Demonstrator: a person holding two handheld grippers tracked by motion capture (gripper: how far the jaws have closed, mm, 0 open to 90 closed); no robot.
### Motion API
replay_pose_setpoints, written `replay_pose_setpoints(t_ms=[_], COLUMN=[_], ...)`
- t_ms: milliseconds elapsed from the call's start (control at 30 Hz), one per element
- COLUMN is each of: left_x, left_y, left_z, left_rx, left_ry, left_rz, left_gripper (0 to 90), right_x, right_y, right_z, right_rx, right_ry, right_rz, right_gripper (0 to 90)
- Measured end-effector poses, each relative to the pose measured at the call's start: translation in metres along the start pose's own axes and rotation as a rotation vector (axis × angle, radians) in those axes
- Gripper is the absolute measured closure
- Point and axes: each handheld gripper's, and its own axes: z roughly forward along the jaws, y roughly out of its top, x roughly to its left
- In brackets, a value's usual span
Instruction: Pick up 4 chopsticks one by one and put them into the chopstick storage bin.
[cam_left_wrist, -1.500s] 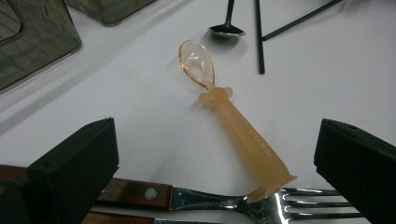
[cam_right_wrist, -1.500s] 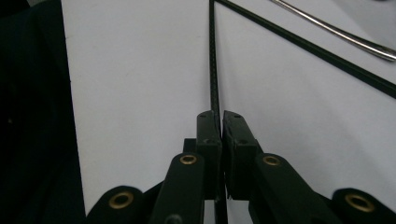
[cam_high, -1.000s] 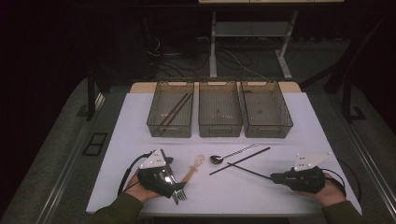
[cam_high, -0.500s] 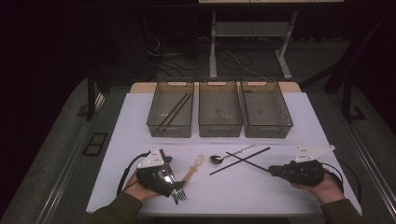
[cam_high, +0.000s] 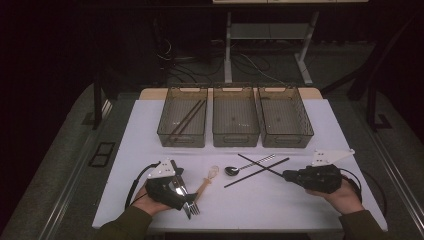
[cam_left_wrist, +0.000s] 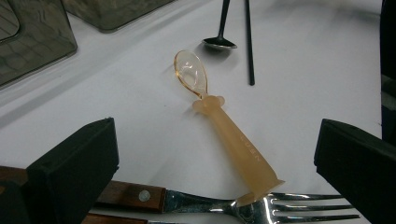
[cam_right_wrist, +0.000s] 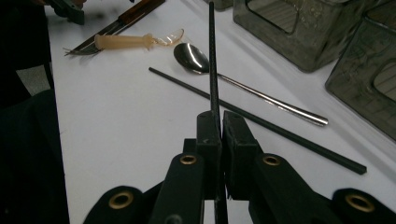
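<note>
1. Right gripper: the jaws are pressed together on a black chopstick, pinching it near one end. The stick runs straight ahead from between the jaws.
2. In the high view the right gripper sits at the right of the white table, held in the person's right hand; the pinched black chopstick points left and away.
3. The pinched stick crosses over a second chopstick, which lies flat on the table, and over the handle of a metal spoon.
4. Left gripper: the jaws are spread wide and grip nothing.
5. Between the spread jaws lies an amber plastic spoon, flat on the table, bowl pointing away. Its handle end rests on the tines of a fork with a wooden handle.
6. In the high view the left gripper is at the near left of the table, with the fork beside it.
7. Three clear bins stand in a row at the far side; the left one holds two dark sticks
</note>
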Motion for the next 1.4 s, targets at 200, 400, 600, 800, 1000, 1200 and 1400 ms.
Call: replay_pose_setpoints(t_ms=[200, 400, 600, 800, 1000, 1200, 1400], left_x=[-0.001, -0.003, -0.004, -0.005, -0.005, -0.006, -0.005], left_y=[0.000, 0.001, 0.001, 0.002, 0.002, 0.002, 0.002], left_z=[0.000, 0.001, 0.001, 0.002, 0.003, 0.003, 0.002], left_rx=[0.004, 0.013, 0.010, 0.002, 0.003, 0.008, 0.004], left_ry=[-0.006, -0.012, -0.015, -0.016, -0.014, -0.015, -0.012], left_rz=[0.006, 0.027, 0.028, 0.025, 0.037, 0.052, 0.052], left_gripper=[0.0, 0.0, 0.0, 0.0, 0.0, 0.0, 0.0], right_x=[-0.001, -0.001, -0.001, -0.003, -0.005, -0.008, -0.014], right_y=[0.010, 0.023, 0.039, 0.056, 0.073, 0.092, 0.110], right_z=[0.004, 0.010, 0.018, 0.030, 0.043, 0.056, 0.065], right_rx=[-0.013, -0.025, -0.033, -0.034, -0.046, -0.038, -0.041], right_ry=[-0.006, -0.018, -0.029, -0.041, -0.035, -0.048, -0.071], right_rz=[-0.003, -0.005, -0.005, -0.004, 0.001, 0.001, 0.018], right_gripper=[86.0, 86.0, 86.0, 86.0, 86.0, 86.0, 86.0])
